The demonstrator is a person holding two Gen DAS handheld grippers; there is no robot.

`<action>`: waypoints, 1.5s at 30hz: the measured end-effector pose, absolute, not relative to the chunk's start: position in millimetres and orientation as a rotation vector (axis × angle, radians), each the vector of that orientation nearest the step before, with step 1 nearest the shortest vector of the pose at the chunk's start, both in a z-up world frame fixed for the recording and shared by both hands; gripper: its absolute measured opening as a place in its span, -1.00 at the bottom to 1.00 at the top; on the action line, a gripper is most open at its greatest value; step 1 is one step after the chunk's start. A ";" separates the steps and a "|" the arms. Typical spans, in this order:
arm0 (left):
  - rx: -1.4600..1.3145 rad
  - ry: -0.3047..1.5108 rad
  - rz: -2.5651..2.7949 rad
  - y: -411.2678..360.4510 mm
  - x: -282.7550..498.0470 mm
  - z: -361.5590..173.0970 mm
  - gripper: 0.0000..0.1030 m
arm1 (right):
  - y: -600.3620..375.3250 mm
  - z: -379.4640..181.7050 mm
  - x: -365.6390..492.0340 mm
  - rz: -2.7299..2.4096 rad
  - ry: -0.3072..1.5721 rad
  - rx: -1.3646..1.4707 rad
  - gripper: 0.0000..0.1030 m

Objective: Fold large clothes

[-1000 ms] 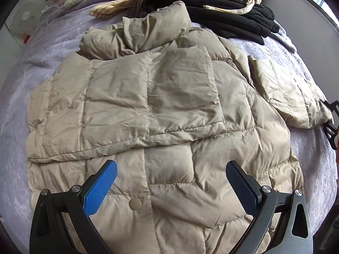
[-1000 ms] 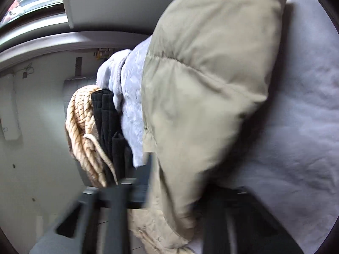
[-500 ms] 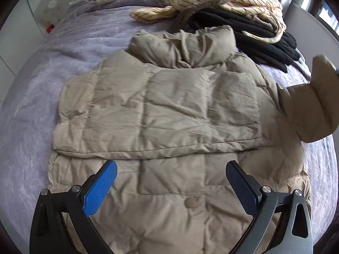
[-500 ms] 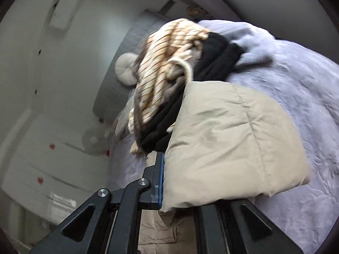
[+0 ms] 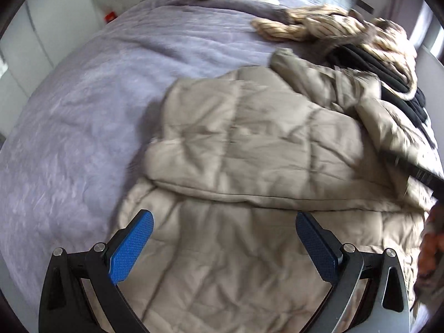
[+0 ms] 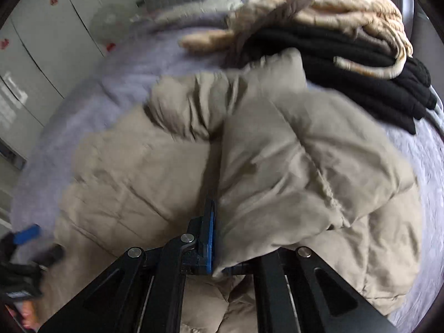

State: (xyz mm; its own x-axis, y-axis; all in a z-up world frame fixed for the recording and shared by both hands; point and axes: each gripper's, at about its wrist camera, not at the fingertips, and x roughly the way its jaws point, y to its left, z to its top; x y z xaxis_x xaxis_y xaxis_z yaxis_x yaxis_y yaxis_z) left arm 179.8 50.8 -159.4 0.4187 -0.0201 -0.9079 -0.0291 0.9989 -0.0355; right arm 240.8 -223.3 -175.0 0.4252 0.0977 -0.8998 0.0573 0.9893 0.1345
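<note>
Fingers of the right gripper point(image 6: 215, 238) are angling steeply down, pinching a sleeve of the beige quilted puffer jacket point(image 5: 249, 149) lying on the lilac plush bedspread point(image 5: 83, 111); left gripper point(image 5: 222, 244) is hovering spread above the hem

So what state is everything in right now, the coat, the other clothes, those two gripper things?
Puffer jacket: spread on the bed, one sleeve folded across the body.
Other sleeve: lifted over the body, pinched in the right gripper.
Right gripper: shut on the sleeve.
Left gripper: open, empty, above the jacket hem.
Black garment: folded.
Striped garment: piled on the black one.
</note>
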 end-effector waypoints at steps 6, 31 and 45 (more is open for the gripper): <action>-0.092 1.166 0.029 67.0 183.2 -174.4 1.00 | -227.4 -186.4 240.9 0.008 1.176 0.185 -0.82; -0.524 1.089 -0.342 96.1 240.6 -152.2 1.00 | -244.0 -116.2 249.3 0.104 0.938 0.517 -0.83; -0.691 1.214 -0.569 60.4 272.4 -180.8 1.00 | -231.8 -156.8 205.0 0.162 1.227 0.443 0.32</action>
State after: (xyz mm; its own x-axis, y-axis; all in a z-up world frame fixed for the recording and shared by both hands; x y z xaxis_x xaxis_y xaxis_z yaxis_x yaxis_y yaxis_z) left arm 272.4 60.4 -180.8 0.2589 -0.7224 -0.6412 0.0310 0.6697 -0.7420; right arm 205.0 -231.8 -156.8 0.3387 0.3538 -0.8719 0.1157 0.9039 0.4117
